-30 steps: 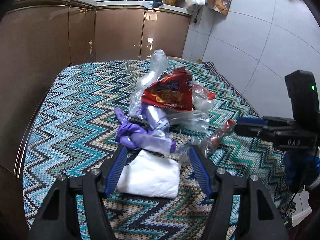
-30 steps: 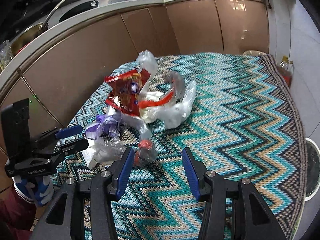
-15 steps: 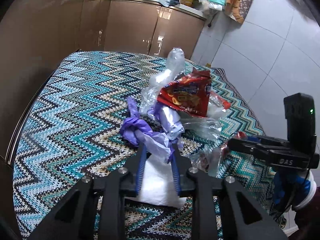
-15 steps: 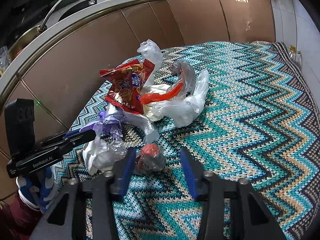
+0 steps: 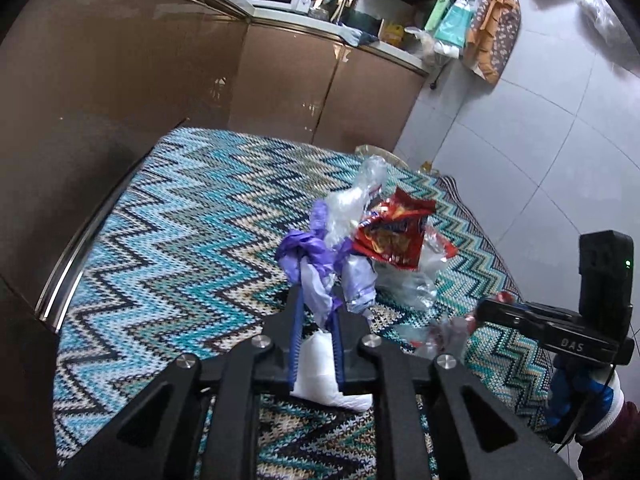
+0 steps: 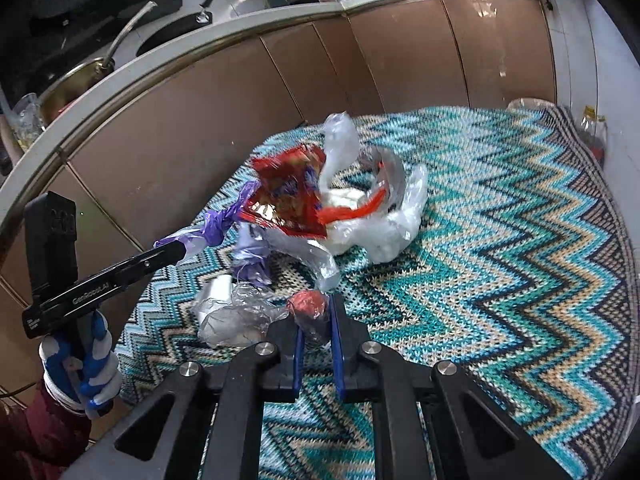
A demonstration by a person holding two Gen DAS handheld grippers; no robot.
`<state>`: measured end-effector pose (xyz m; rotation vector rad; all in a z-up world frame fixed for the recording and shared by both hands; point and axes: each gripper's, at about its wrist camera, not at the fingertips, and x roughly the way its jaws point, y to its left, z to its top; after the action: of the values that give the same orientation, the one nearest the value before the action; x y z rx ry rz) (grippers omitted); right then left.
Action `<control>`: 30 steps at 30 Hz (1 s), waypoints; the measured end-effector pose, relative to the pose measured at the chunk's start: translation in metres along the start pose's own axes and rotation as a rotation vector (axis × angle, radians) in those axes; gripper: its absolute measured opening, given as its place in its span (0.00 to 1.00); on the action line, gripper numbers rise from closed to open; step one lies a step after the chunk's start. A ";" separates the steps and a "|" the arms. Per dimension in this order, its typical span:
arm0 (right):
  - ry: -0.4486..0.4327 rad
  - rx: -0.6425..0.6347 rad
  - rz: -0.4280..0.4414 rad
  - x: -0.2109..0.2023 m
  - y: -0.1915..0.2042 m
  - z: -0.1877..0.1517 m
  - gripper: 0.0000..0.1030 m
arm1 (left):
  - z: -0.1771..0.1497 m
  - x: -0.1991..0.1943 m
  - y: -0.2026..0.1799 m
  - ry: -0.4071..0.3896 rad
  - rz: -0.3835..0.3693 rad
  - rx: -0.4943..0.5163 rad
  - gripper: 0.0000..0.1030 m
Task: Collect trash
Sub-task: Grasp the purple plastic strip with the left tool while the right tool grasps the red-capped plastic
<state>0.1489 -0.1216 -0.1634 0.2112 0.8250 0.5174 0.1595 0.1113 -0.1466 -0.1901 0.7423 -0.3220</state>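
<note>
A heap of trash lies on the zigzag cloth [image 5: 168,216]. My left gripper [image 5: 316,300] is shut on a purple plastic bag [image 5: 308,256] and lifts it; a red snack packet [image 5: 392,236] and clear plastic [image 5: 352,200] hang with it. The bag [image 6: 216,228] and packet [image 6: 288,196] also show in the right wrist view. A white tissue [image 5: 320,368] lies under the left gripper. My right gripper [image 6: 316,320] is shut on a crumpled clear wrapper with a red end [image 6: 308,308], low over the cloth.
A white plastic bag with a red strip [image 6: 376,216] lies behind the packet. Brown cabinets [image 5: 280,80] stand along the far and left edges of the table. A bottle [image 6: 594,136] stands on the floor at the far right corner.
Both grippers have closed: the left on the purple bag, which it has raised with the snack packet, the right on the red-ended wrapper.
</note>
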 end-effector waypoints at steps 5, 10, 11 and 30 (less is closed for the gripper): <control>-0.046 -0.019 -0.011 -0.028 0.011 -0.006 0.11 | -0.002 -0.020 -0.005 -0.031 0.013 -0.001 0.06; -0.088 -0.024 -0.033 -0.052 0.016 -0.012 0.11 | -0.004 -0.042 -0.013 -0.064 0.014 0.017 0.06; -0.096 -0.025 -0.039 -0.058 0.016 -0.014 0.11 | -0.004 -0.046 -0.015 -0.069 0.012 0.020 0.06; -0.225 -0.014 -0.122 -0.135 0.005 -0.033 0.11 | -0.016 -0.086 -0.049 -0.107 -0.023 0.054 0.06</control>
<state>0.0460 -0.1876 -0.0961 0.2004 0.6104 0.3767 0.0779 0.0946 -0.0901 -0.1637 0.6256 -0.3510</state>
